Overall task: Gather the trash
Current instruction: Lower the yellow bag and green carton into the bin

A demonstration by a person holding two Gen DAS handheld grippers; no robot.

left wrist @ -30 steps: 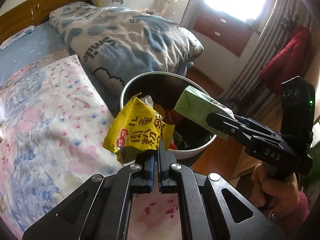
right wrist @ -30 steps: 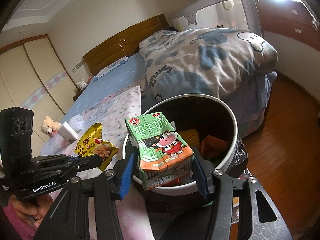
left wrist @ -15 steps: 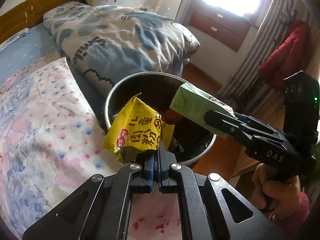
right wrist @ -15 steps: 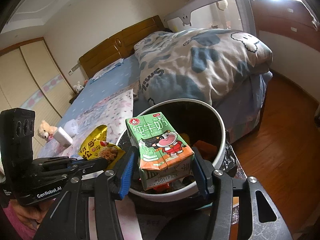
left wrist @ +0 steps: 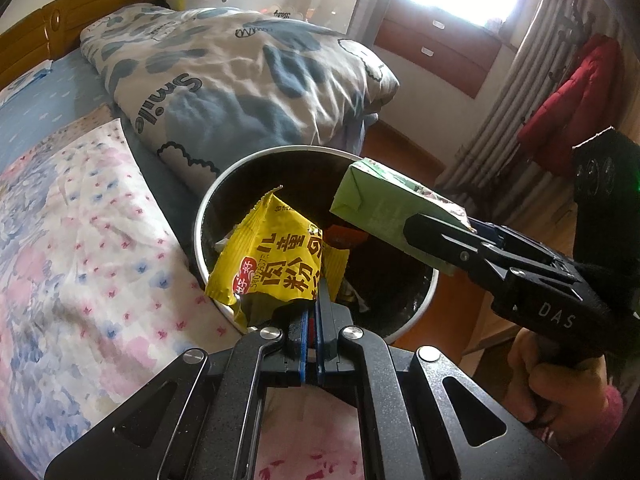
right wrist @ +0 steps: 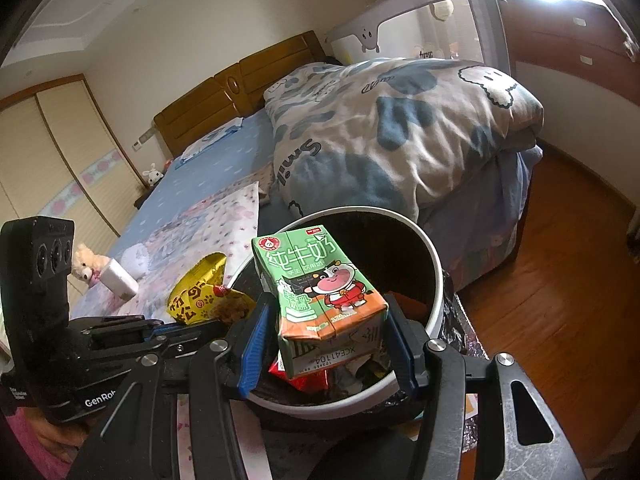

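My left gripper [left wrist: 316, 312] is shut on a crumpled yellow snack wrapper [left wrist: 276, 264], which hangs over the near rim of a round white trash bin [left wrist: 200, 216] with a dark liner. My right gripper [right wrist: 328, 344] is shut on a green milk carton [right wrist: 320, 300] with a cartoon cow, held tilted above the bin [right wrist: 436, 280]. In the left wrist view the carton [left wrist: 384, 212] and the right gripper [left wrist: 432, 232] reach in from the right over the bin's mouth. The wrapper [right wrist: 208, 300] and left gripper [right wrist: 192, 328] show at the left of the right wrist view. Other scraps lie inside the bin.
The bin stands against a bed with a floral sheet [left wrist: 80, 240] and a bunched blue-and-white duvet [left wrist: 240, 80]. A small white box [right wrist: 118, 280] and a teddy bear [right wrist: 86, 266] lie on the bed. Wooden floor [right wrist: 560, 300] lies to the right, a red jacket [left wrist: 568, 104] hangs by the curtains.
My left gripper has carried the yellow wrapper further over the bin's near rim; the bin fills more of its view. The right gripper holds the carton almost still.
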